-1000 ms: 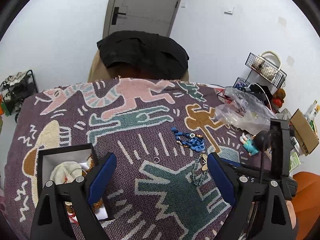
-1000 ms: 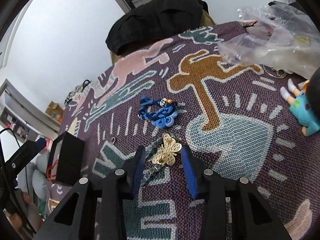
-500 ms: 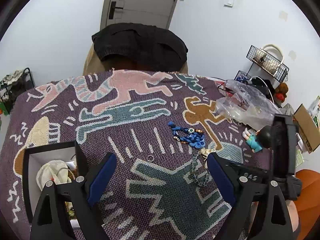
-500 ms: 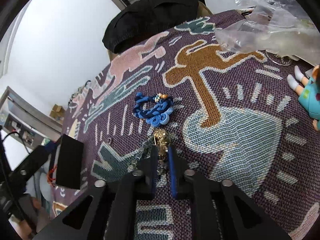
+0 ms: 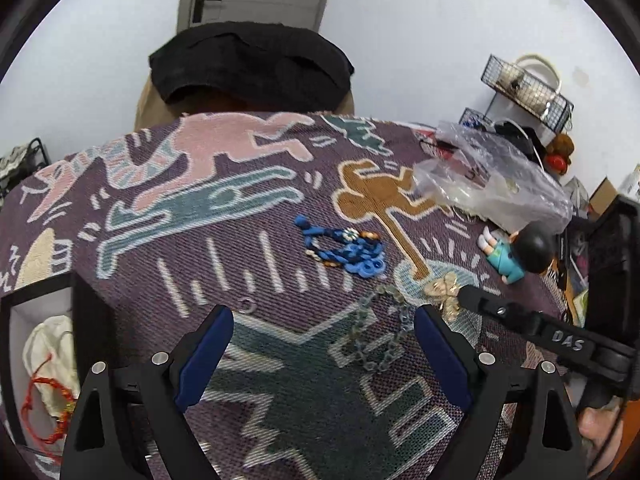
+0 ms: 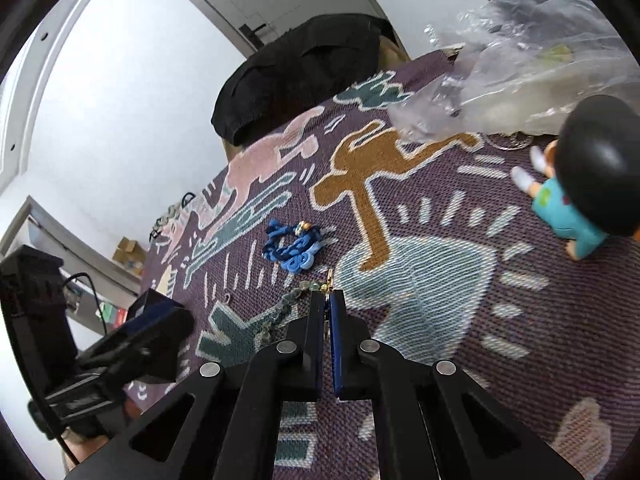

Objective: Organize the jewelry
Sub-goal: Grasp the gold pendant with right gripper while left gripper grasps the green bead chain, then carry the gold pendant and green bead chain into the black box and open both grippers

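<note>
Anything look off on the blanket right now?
Only a non-jewelry item: a toy figure in teal clothes lies toppled near the crumpled clear plastic bag. The right tongs are shut on the gold butterfly pendant.

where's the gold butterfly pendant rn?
In the left wrist view the gold butterfly pendant sits right of centre, pinched in the shut right tongs, just below the blue bracelet, its green bead chain trailing on the blanket.

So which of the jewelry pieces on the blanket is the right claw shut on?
The green bead necklace with the gold pendant; the right claw pinches that pendant. The blue bracelet lies untouched beyond.
</note>
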Demonstrator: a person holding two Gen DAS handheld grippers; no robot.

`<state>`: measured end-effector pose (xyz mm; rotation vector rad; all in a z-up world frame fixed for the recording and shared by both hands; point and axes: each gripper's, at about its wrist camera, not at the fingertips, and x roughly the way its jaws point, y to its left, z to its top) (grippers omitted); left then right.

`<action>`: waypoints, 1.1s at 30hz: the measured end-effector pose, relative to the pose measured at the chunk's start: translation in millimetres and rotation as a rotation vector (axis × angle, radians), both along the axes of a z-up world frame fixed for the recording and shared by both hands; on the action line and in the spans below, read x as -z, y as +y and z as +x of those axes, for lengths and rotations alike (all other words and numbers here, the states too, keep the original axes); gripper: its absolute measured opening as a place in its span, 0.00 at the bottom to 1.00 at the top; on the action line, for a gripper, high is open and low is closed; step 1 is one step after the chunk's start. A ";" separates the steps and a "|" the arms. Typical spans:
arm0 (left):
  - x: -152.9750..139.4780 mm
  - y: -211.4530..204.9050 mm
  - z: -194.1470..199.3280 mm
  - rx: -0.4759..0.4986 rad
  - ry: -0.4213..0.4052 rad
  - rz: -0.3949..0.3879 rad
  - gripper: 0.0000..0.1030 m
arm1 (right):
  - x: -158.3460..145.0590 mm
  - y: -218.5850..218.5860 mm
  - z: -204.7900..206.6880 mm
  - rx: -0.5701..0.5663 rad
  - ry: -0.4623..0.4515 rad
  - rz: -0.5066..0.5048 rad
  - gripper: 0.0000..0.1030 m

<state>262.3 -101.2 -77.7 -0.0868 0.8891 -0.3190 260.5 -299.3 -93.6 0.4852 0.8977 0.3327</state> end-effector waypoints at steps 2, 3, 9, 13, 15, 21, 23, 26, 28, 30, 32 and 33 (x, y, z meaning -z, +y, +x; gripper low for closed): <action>4.3 -8.0 2.8 0.014 0.014 0.011 0.89 | -0.9 -4.9 -2.4 0.006 -0.008 0.008 0.04; 6.5 -11.5 3.9 0.019 0.021 0.017 0.89 | -1.6 -7.1 -3.8 0.011 -0.013 0.012 0.04; 22.5 -30.2 11.1 0.047 0.063 0.047 0.89 | -5.6 -19.9 -13.0 0.025 -0.044 0.043 0.04; 33.7 -42.9 13.1 0.072 0.086 0.076 0.83 | -8.9 -25.6 -16.9 0.028 -0.059 0.061 0.04; 40.2 -48.7 14.0 0.085 0.100 0.091 0.78 | -10.4 -27.4 -17.7 0.030 -0.064 0.067 0.04; 43.8 -61.4 8.0 0.108 0.047 0.206 0.39 | -15.9 -31.5 -22.1 0.030 -0.081 0.071 0.04; 42.3 -59.3 8.6 0.112 0.061 0.198 0.16 | -17.2 -31.6 -22.6 0.031 -0.082 0.075 0.04; 38.7 -53.4 7.3 0.122 0.062 0.163 0.16 | -19.6 -27.7 -23.4 0.027 -0.086 0.077 0.04; 33.4 -50.9 3.6 0.121 0.045 0.164 0.16 | -21.3 -24.0 -24.0 0.019 -0.090 0.074 0.04; 26.5 -47.8 1.2 0.122 0.035 0.152 0.16 | -22.8 -20.4 -23.8 0.014 -0.093 0.072 0.04; 17.9 -43.7 -1.7 0.118 0.018 0.146 0.16 | -24.5 -17.3 -24.0 0.011 -0.095 0.073 0.04; 12.2 -40.4 -3.1 0.114 0.009 0.138 0.16 | -25.8 -15.5 -24.3 0.009 -0.098 0.073 0.04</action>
